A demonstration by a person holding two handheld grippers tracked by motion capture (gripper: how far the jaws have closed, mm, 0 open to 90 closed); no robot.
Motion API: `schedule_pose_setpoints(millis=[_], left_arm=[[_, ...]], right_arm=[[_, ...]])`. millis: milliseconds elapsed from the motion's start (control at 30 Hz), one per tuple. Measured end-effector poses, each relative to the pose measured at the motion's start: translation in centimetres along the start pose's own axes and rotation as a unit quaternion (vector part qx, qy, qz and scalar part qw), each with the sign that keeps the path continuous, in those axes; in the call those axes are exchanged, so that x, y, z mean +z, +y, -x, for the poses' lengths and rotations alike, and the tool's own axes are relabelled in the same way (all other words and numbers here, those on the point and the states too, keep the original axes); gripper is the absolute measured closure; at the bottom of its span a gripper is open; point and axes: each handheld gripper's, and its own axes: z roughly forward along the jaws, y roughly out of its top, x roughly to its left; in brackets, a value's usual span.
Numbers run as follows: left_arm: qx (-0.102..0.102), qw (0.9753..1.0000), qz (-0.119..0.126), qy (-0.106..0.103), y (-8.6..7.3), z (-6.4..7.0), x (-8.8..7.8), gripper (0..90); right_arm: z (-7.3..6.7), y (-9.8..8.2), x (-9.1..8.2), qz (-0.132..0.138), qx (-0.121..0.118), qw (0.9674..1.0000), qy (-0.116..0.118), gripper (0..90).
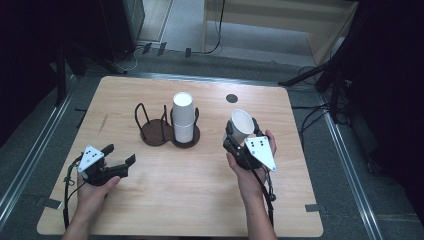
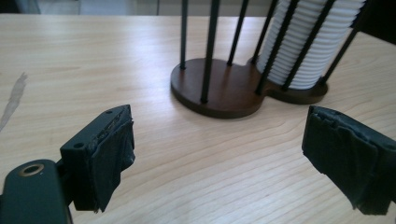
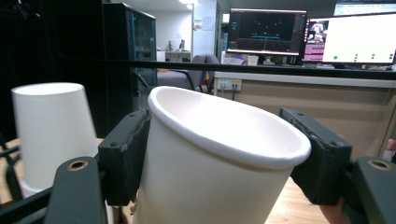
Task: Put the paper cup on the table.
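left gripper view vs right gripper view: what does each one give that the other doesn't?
Left gripper view alone: the left tongs, open over bare light wooden table, the dark brown double-ring holder base, and the ribbed rims at the stack's foot.

Right gripper view alone: the right tongs shut on a single white paper cup, mouth up and tilted, with lit monitors behind.

Both: the stack of white paper cups in the holder; the right gripper view shows its top.

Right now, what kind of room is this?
Probably a lab or office set up for recording. Computer monitors glow behind a counter, cables run over the floor, and a wooden table holds a cup rack.
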Motion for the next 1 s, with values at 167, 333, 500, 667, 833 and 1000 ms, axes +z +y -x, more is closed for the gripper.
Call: schedule_pose_setpoints(millis=[167,333,500,667,833,1000], left_arm=[[0.001,0.9999,0.009,0.005,-0.3,0.1,0.1,9.6],[-0.009,0.9998,0.019,0.004,-0.4,0.0,0.1,9.6],[-0.026,0.9993,0.028,0.004,-0.4,-0.3,0.0,9.5],[-0.030,0.9991,0.031,0.005,-0.5,-0.3,0.0,9.6],[-0.034,0.9989,0.033,0.002,-0.5,-0.3,-0.1,9.6],[-0.036,0.9988,0.033,0.001,-0.5,-0.4,-0.1,9.6]], right_arm=[[1.2,-1.2,1.0,-0.006,-0.018,0.9998,0.001,29.7],[1.8,-2.5,2.1,-0.025,-0.033,0.9990,-0.015,30.2],[2.5,-3.6,3.0,-0.035,-0.036,0.9986,-0.016,30.4],[3.1,-4.5,3.7,-0.038,-0.055,0.9976,-0.016,32.0],[4.2,-5.8,4.9,-0.047,-0.065,0.9964,-0.029,32.0],[5.0,-6.8,5.6,-0.042,-0.057,0.9973,-0.019,31.1]])
